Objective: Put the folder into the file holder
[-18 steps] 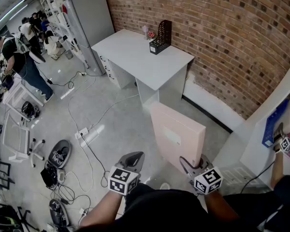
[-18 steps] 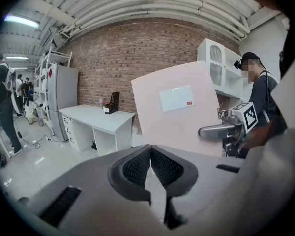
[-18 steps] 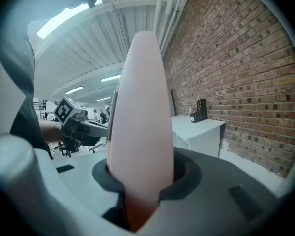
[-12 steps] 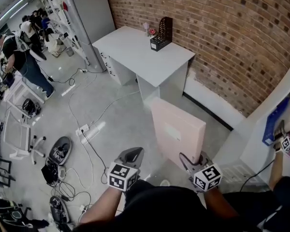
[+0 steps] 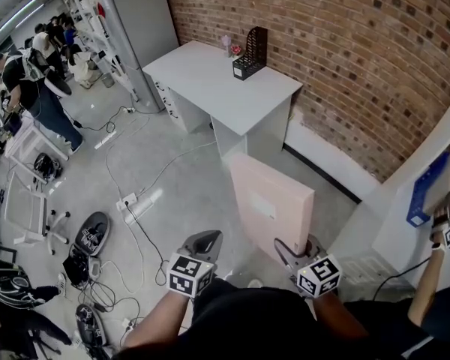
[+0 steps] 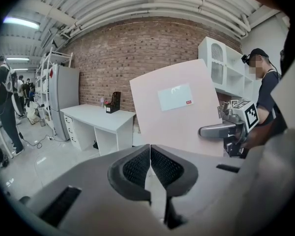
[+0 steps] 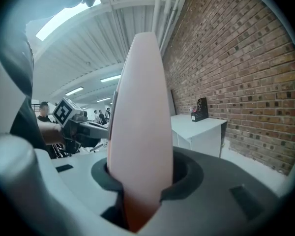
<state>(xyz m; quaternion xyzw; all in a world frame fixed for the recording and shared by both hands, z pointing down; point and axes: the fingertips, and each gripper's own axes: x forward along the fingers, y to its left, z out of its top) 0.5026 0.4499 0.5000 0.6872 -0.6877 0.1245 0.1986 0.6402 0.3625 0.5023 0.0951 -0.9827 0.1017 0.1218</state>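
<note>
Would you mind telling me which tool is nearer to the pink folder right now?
Right. The right tool is clamped on the lower edge of the pink folder, holding it upright. The left tool, shut and empty, hangs off to its left without touching it.

I am steering through a lab-style workshop: bare brick wall (image 5: 345,66) across the upper right, a white desk (image 5: 217,81) with a black file holder (image 5: 250,55) at top centre, cables (image 5: 107,297) trailing over the grey floor (image 5: 187,193), and people (image 5: 34,88) by metal racks (image 5: 86,6) at upper left.
</note>
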